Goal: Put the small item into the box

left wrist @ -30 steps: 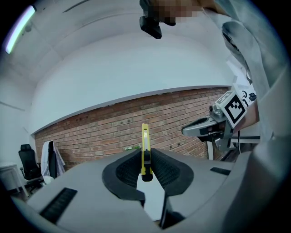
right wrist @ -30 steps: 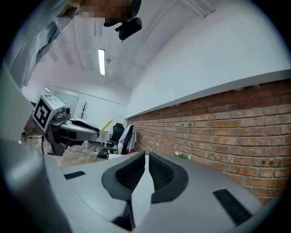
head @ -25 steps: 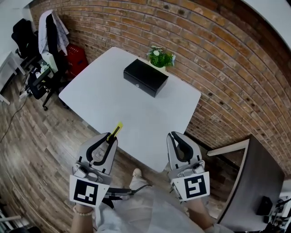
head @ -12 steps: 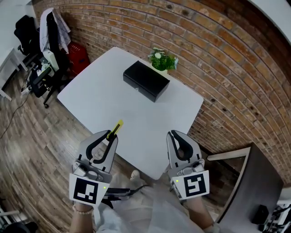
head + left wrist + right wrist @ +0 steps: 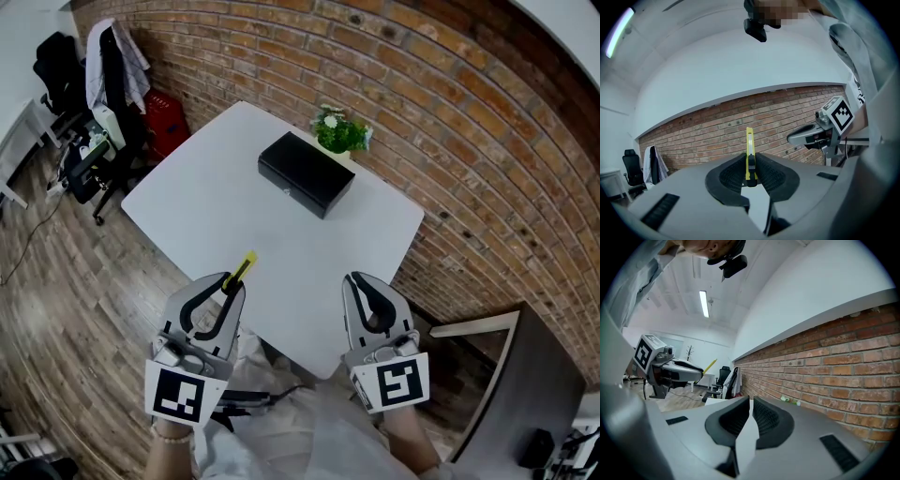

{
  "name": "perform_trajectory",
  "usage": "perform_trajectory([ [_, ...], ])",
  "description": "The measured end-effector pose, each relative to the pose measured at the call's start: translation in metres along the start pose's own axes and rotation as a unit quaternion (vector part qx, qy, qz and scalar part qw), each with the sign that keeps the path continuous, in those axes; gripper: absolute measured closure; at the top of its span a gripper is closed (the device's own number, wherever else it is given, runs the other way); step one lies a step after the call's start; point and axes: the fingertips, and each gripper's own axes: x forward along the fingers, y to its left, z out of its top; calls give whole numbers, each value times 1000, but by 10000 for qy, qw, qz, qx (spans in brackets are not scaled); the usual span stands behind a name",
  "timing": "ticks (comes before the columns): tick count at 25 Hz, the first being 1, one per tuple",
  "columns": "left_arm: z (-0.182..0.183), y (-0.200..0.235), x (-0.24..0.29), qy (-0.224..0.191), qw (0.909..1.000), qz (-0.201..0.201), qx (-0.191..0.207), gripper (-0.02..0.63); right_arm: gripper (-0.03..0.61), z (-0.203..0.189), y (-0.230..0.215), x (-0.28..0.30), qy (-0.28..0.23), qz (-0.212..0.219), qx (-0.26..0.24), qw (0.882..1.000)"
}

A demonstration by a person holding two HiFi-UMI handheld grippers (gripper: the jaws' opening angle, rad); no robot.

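Gripping a slim yellow-and-black utility knife [image 5: 241, 267] in the left gripper [image 5: 228, 281], pads pressed on its dark lower end and the yellow length poking up and forward past the tips. Seen plainly in the left gripper view too: clamped upright between the ribbed pads. Keeping the right gripper [image 5: 361, 281] closed to a sliver, with nothing between the pads in its own view.

Holding both over the near edge of the white tabletop [image 5: 216, 206], well apart from the black rectangular box [image 5: 307, 173] at the far side, just beside a small green potted plant [image 5: 339, 131] by the brick wall.

Compared with a second ago, hardly any shift: same grip on the knife, same spacing between the two, only a slight drift of the head view that sets the box a little lower and further right in the head view. Reading that as a carry barely begun, not a reach. Judging by the flat top and small front latch, lid down and yet to be opened, probably work for the empty right side before any drop
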Motion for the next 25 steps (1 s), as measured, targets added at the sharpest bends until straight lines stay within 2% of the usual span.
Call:
perform_trajectory([
  [6,-6,20,9,14,9999,45,-152,538,523,-6,3,21,177,56,-53,9998],
  [10,-13,33,18,36,9998,2,-194,537,523,-3,1,41,57,-27,16,10000],
  [15,-24,53,36,106,9996,-85,-230,537,523,-16,1,71,299,-3,20,9996],
  [17,-29,61,44,136,9997,-159,-155,537,523,-23,0,84,426,23,48,9991],
  [20,-36,71,56,239,9985,-403,293,537,523,-31,-1,106,520,26,133,9986],
  [25,-50,89,75,351,9976,-519,296,538,523,-51,-5,143,823,6,300,9962],
])
